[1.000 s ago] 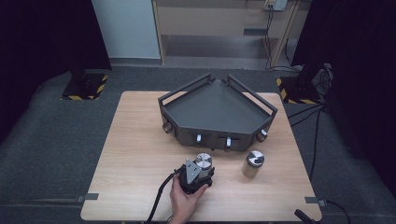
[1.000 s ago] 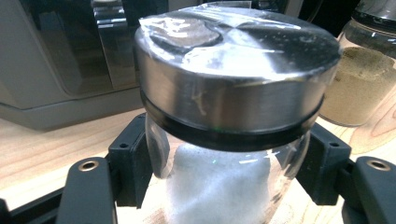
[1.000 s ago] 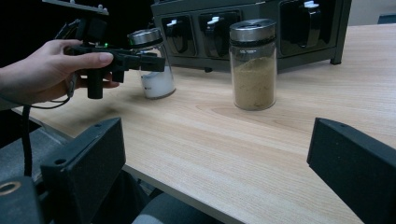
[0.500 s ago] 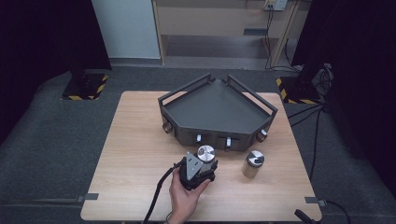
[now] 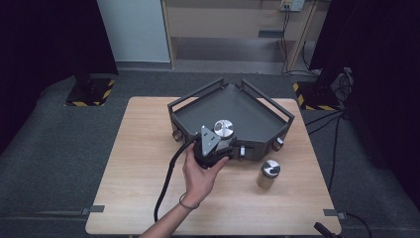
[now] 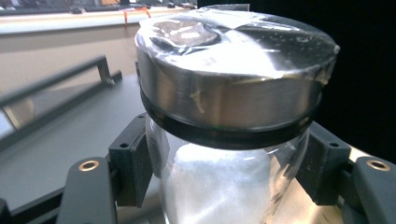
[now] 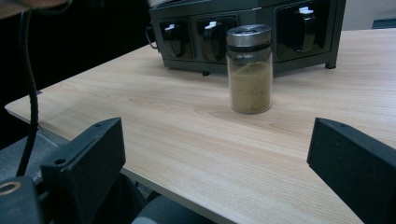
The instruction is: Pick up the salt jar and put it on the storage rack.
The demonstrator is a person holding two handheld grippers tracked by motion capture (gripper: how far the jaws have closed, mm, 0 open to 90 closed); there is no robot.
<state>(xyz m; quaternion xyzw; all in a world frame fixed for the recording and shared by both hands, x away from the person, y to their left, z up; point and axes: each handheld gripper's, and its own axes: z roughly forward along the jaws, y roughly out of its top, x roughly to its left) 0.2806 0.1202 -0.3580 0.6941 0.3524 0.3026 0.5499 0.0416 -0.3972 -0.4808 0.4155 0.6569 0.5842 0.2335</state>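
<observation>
The left gripper [image 5: 218,141] is clamped on a glass jar [image 6: 224,140] with a metal lid and white powder inside; in the left gripper view both pads press against the glass just under the lid's black rim. In the high view the left hand [image 5: 202,171] holds that gripper over the front edge of the dark three-cornered tray [image 5: 198,111], and the jar's round lid [image 5: 224,128] sits above the tray's front wall, clear of the table [image 5: 138,163]. The gripper's cable [image 5: 166,188] trails from it towards the near edge of the table. A second jar [image 5: 268,174], holding brown powder under a metal lid, stands upright on the table just in front of the tray's right front corner, apart from the hand. The right gripper [image 7: 215,163] lies low by the near edge of the table, jaws wide apart with nothing between them, facing the brown jar [image 7: 250,70] and the tray's front wall [image 7: 243,32] behind it.
</observation>
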